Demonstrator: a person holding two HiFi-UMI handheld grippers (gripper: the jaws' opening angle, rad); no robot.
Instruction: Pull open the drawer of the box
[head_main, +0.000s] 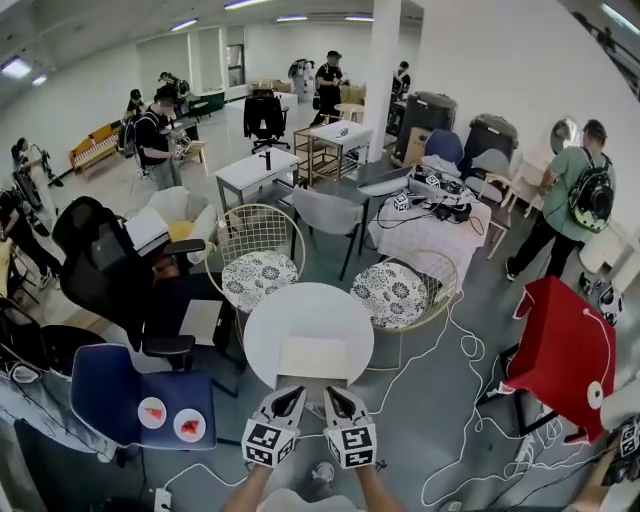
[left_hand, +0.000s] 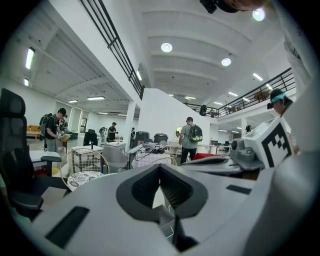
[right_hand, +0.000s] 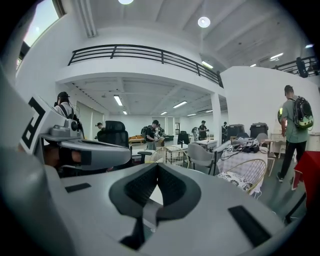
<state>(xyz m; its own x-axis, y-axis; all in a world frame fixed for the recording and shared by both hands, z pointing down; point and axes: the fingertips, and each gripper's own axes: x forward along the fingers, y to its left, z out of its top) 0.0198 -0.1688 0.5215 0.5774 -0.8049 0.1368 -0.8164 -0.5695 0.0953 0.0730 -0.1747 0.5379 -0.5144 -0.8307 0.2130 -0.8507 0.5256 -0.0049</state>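
In the head view, a low cream box lies on the near half of a round white table; its drawer front cannot be made out. Both grippers hang side by side just short of the box's near edge, pointing toward it. The left gripper and the right gripper each have their dark pads pressed together with nothing between them. The left gripper view shows its jaws meeting at the tip, and the right gripper view shows the same. Neither gripper touches the box.
Two wire chairs with patterned cushions stand behind the table. A black office chair and a blue chair holding two plates are at the left. White cables trail over the floor at the right near a red stand. People stand farther back.
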